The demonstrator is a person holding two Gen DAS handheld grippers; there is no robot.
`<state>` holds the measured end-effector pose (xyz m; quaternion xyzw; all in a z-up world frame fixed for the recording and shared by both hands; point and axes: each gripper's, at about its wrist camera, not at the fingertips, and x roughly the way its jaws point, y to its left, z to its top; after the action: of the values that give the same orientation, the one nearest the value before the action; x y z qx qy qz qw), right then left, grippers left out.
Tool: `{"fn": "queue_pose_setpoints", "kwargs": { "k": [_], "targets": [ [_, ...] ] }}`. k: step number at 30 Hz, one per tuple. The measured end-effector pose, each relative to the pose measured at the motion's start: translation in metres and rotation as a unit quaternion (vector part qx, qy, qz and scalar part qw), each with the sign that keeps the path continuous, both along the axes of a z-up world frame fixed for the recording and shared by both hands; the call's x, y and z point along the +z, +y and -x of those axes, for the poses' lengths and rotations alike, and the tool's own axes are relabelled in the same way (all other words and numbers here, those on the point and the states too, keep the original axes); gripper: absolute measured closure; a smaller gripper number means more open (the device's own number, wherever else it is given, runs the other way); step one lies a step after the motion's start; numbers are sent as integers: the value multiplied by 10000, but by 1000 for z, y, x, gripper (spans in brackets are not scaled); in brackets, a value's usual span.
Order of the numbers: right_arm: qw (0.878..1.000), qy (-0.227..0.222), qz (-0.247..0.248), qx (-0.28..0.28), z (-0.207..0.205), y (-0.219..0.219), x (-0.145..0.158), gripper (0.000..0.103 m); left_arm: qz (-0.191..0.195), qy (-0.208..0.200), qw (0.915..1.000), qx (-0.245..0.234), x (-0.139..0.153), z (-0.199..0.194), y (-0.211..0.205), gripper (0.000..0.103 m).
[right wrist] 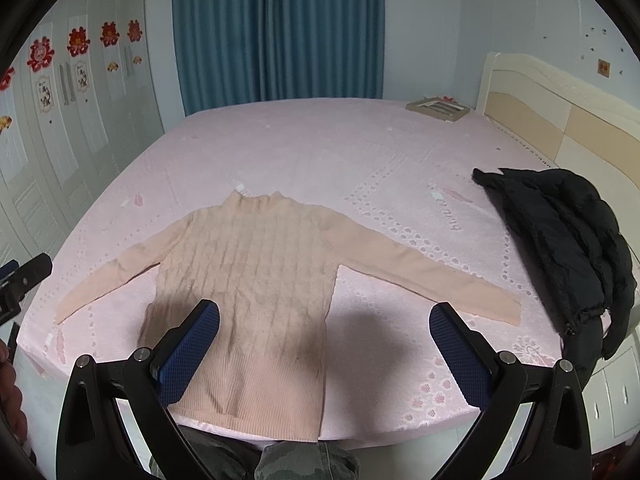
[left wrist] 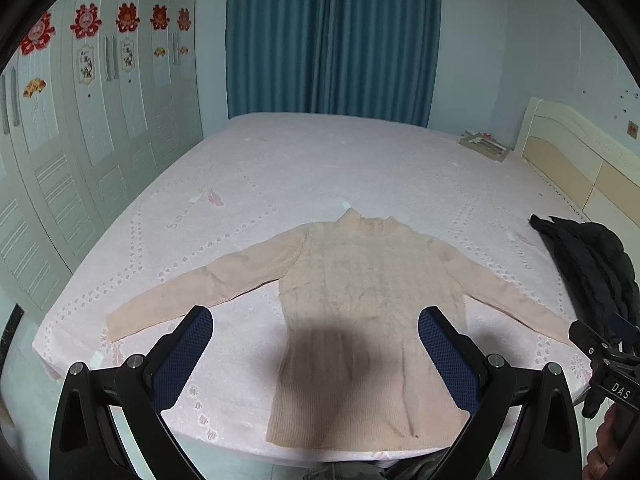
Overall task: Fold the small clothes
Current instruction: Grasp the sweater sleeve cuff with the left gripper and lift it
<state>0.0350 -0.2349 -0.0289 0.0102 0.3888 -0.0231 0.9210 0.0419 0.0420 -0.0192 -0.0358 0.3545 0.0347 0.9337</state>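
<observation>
Lying flat on the pink embossed bedspread [left wrist: 304,168], straight ahead of and below both claws: the pale peach cable-knit turtleneck sweater [left wrist: 360,300], front up, both sleeves spread outward, collar pointing away, ribbed hem at the near edge of the bed. No fold yet made, judging by the full spread.

Left claw [left wrist: 316,354] hovering wide apart above the lower body of the knit, gripping nothing. Right claw [right wrist: 325,346] likewise spread wide and empty, its left finger over the hem, its right finger over bare bedspread under the right sleeve.

Possibly going wrong: pinching the bedspread together with the thin sleeve cuff, since both are lying flush; dragging the stretchy knit off the near edge, with the hem already sitting at the bed's brink; grabbing one layer only and leaving a skewed, bunched fold.

Further out, right of the right claw: a crumpled black padded jacket [right wrist: 568,240], close to the right cuff and hanging over the bed's side, likely crowding any outward sweep there. Far ahead and right, a flat greyish box [right wrist: 438,109] near the cream headboard [right wrist: 560,120], well clear. Ahead, teal curtains [left wrist: 332,36]; far left, a white wardrobe [left wrist: 80,168] with red paper cut-outs.
</observation>
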Motion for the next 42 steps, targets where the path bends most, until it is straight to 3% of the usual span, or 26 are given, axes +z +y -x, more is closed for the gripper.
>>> {"fn": "queue_pose_setpoints", "kwargs": {
  "k": [12,18,23,25,28,32,35,40,42],
  "targets": [
    [9990,399,94,196,-66,17,-67,0,114,484,9984,255,-75,-56,52,2],
    [9980,542,132,294,-102,25,-108,0,203,790,9922,939,-126,-74,113,3],
    [9960,749,273,408,-127,37,-141,0,704,1086,9764,1728,-177,-69,182,6],
    [9954,792,298,455,-135,42,-151,0,1009,1253,9646,2088,-199,-65,213,8],
    [9951,820,287,480,-141,45,-159,0,1490,1379,9447,2576,-224,-58,251,20],
    [9943,879,424,425,-145,48,-168,0,2153,1055,9216,3053,-237,-48,285,24],
    [9944,870,473,370,-145,45,-170,0,2330,751,9150,3206,-238,-50,297,26],
    [9949,861,462,244,-142,32,-167,0,2264,589,9070,3502,-251,-73,324,43],
    [9950,823,533,197,-140,26,-165,0,1924,631,9096,3628,-250,-83,325,62]
  ]
}}
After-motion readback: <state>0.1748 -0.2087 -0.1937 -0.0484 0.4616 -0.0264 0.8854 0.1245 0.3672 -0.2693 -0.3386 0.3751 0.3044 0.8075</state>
